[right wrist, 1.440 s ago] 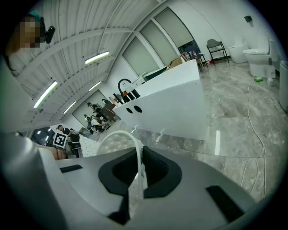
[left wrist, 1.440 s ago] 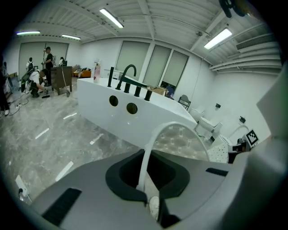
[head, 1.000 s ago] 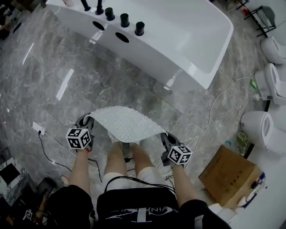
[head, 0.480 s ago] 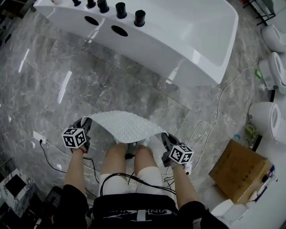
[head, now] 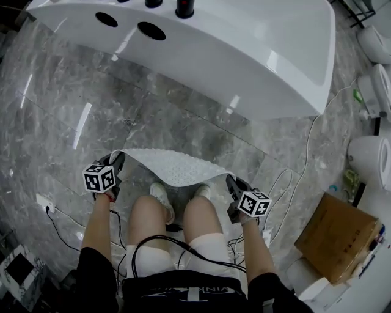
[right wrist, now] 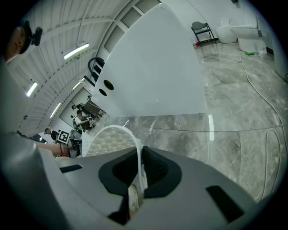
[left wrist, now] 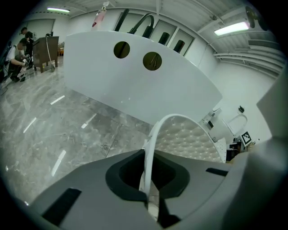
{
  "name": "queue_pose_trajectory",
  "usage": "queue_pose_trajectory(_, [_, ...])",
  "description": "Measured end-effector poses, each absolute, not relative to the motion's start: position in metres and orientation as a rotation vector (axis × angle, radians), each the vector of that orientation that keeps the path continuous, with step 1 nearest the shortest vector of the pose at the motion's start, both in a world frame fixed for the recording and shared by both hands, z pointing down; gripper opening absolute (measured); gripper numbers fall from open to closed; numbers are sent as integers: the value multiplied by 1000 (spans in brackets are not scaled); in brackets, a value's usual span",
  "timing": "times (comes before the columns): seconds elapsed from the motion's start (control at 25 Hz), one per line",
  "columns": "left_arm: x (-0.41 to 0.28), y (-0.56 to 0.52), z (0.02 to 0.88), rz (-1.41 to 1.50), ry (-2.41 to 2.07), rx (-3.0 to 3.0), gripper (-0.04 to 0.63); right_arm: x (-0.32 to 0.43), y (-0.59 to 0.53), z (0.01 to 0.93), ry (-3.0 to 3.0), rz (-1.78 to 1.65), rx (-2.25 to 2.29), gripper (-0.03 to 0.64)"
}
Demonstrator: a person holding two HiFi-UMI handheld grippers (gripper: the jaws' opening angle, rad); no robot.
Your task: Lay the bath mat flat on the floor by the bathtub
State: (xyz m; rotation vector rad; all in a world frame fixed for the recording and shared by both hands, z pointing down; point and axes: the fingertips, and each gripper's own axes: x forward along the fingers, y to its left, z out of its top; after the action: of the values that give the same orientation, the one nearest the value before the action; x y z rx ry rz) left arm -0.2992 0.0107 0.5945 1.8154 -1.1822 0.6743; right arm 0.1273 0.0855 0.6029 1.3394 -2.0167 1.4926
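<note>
A white dotted bath mat (head: 176, 168) hangs in the air between my two grippers, above the grey marble floor and in front of my legs. My left gripper (head: 116, 162) is shut on its left edge; in the left gripper view the mat (left wrist: 182, 139) curves up out of the closed jaws (left wrist: 148, 179). My right gripper (head: 233, 182) is shut on the right edge, and the mat (right wrist: 110, 139) arches away from the jaws (right wrist: 137, 173). The white bathtub (head: 244, 49) stands ahead, a floor strip away from the mat.
A white cable (head: 305, 147) runs over the floor right of the tub. Toilets (head: 369, 159) and a cardboard box (head: 339, 229) stand at the right. A black cable (head: 55, 223) and a wall plug lie at the left. Black taps (head: 183, 7) sit on the tub's rim.
I have walked closer to the bathtub, which fills more of the head view. The mat stays held between both grippers and now sags less, hanging lower toward my knees.
</note>
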Motion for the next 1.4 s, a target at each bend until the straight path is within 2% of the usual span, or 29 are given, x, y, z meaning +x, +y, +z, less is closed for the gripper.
queue_pose_trajectory(0.24, [-294,-52,638,600,-1193,1909,20,146,37,651,-2072,1426,1396,29])
queue_pose_trajectory(0.96, [-269,-190,777,886,-1176,2167,20,170,-56,798,-2197,1232,1470,29])
queue_pose_trajectory(1.4, [-265,-230,835,1059,-1165,2170,20,183,-111,848,-2127,1172,1436,29])
